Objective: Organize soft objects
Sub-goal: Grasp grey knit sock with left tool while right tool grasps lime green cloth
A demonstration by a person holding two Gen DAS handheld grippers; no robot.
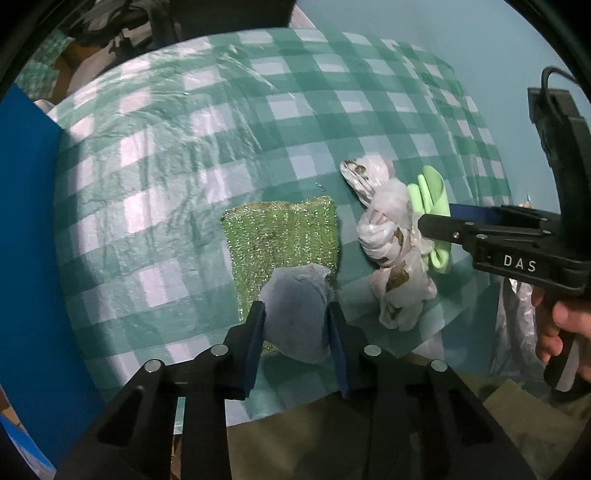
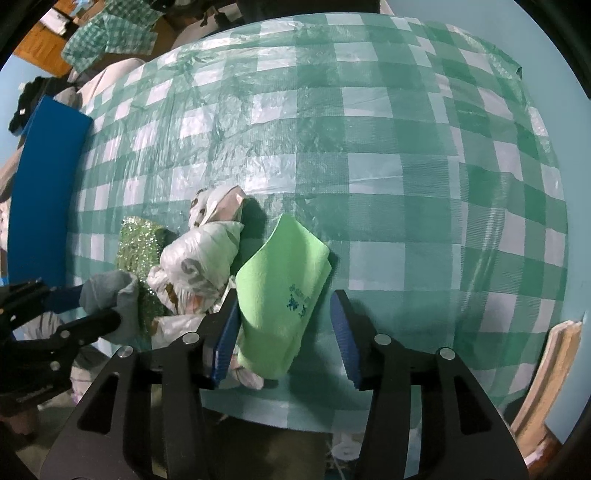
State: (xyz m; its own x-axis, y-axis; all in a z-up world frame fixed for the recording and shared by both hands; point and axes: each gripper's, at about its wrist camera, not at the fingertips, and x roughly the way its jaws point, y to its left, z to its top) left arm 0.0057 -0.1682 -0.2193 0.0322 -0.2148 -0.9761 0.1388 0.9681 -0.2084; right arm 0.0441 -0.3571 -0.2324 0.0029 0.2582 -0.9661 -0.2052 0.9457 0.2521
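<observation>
A grey cloth bundle (image 1: 297, 314) sits between the fingers of my left gripper (image 1: 297, 325), which is shut on it, over a sparkly green scrub pad (image 1: 284, 232). A knotted white plastic bag (image 1: 391, 251) lies to the right. In the right wrist view a folded light green cloth (image 2: 282, 291) lies between the jaws of my right gripper (image 2: 286, 321), which are open; its left pad touches the cloth, the right pad stands apart. The bag (image 2: 199, 258), the pad (image 2: 142, 251) and the grey cloth (image 2: 110, 291) in the left gripper (image 2: 74, 306) show at left.
A green-and-white checked plastic tablecloth (image 1: 221, 129) covers the table (image 2: 369, 166). A blue board (image 1: 26, 240) stands at the table's left edge (image 2: 48, 177). Clothes and wooden furniture (image 2: 110, 33) lie beyond the far left. The objects lie near the table's front edge.
</observation>
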